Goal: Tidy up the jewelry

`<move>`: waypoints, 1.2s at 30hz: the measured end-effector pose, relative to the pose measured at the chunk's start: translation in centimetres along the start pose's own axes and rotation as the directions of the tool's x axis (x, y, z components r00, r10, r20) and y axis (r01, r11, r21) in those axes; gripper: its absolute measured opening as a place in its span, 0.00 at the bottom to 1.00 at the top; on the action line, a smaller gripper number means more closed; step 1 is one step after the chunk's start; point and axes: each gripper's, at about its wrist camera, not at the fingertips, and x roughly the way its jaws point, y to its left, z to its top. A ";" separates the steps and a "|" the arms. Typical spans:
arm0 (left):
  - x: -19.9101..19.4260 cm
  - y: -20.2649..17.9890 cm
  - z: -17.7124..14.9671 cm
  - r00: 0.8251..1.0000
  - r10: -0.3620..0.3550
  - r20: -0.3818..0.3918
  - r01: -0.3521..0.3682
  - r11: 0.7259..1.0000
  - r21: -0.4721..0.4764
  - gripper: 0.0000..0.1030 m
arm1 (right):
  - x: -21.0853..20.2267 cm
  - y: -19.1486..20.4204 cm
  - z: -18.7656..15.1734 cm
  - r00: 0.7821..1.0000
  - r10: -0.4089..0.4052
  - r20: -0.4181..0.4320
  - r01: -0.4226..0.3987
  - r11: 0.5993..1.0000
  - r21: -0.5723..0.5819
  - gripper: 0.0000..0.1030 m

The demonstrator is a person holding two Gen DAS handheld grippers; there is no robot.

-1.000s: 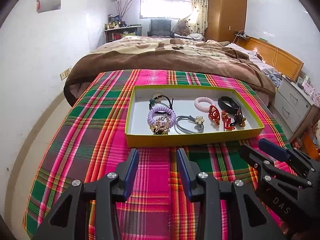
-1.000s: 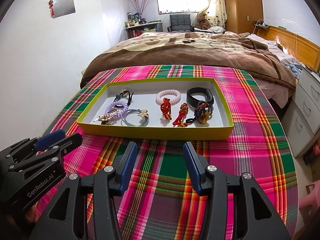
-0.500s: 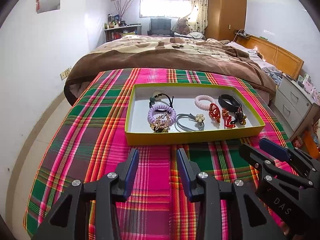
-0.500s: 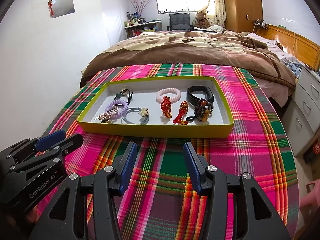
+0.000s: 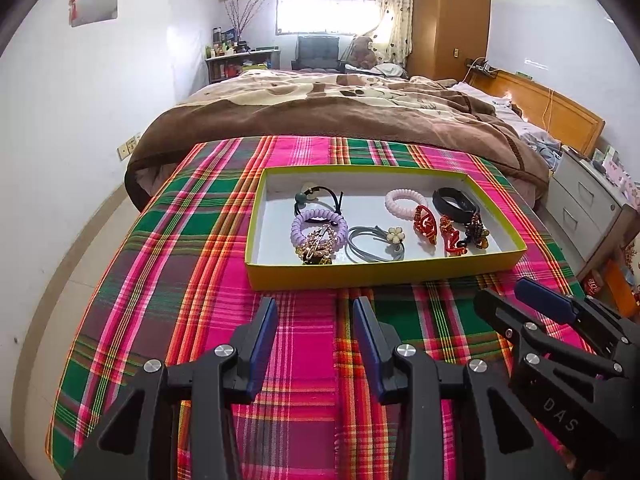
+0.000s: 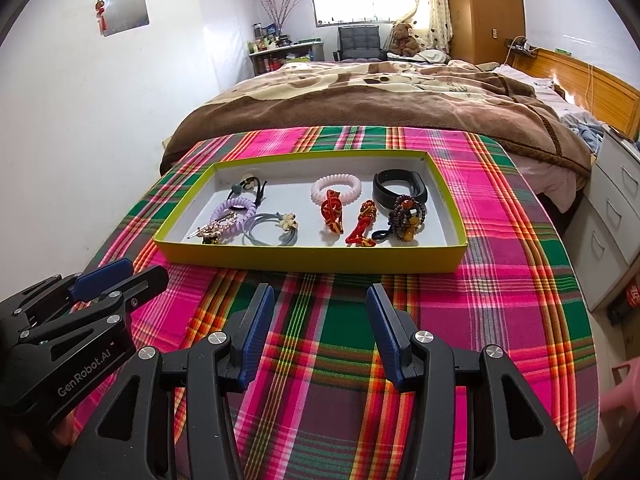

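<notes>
A shallow yellow-green tray (image 5: 376,270) (image 6: 312,259) lies on the plaid cloth and holds several pieces. Inside are a purple coil band (image 5: 318,226) (image 6: 234,209) with a gold clip (image 5: 318,246), a grey flower hair tie (image 5: 376,242) (image 6: 272,230), a pink coil band (image 5: 406,202) (image 6: 336,188), red ornaments (image 5: 426,226) (image 6: 332,210), a black band (image 5: 454,200) (image 6: 400,188) and a dark bead bracelet (image 6: 408,218). My left gripper (image 5: 315,340) stands open and empty in front of the tray. My right gripper (image 6: 318,330) is also open and empty, to the right of the left one.
The plaid cloth (image 5: 192,248) (image 6: 500,280) covers a table whose edges fall away on both sides. A bed with a brown blanket (image 5: 340,112) lies right behind it. White drawers (image 5: 580,208) stand at the right, a white wall at the left.
Both grippers have drawn back slightly from the tray, which sits a little farther off in both views. The jaws and the jewelry have not changed.
</notes>
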 end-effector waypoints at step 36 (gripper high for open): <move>-0.1 -0.3 0.0 1.000 0.013 0.000 -0.013 1.000 0.010 0.38 | 0.0 0.2 -0.1 1.000 -0.002 -0.002 0.002 1.000 0.004 0.47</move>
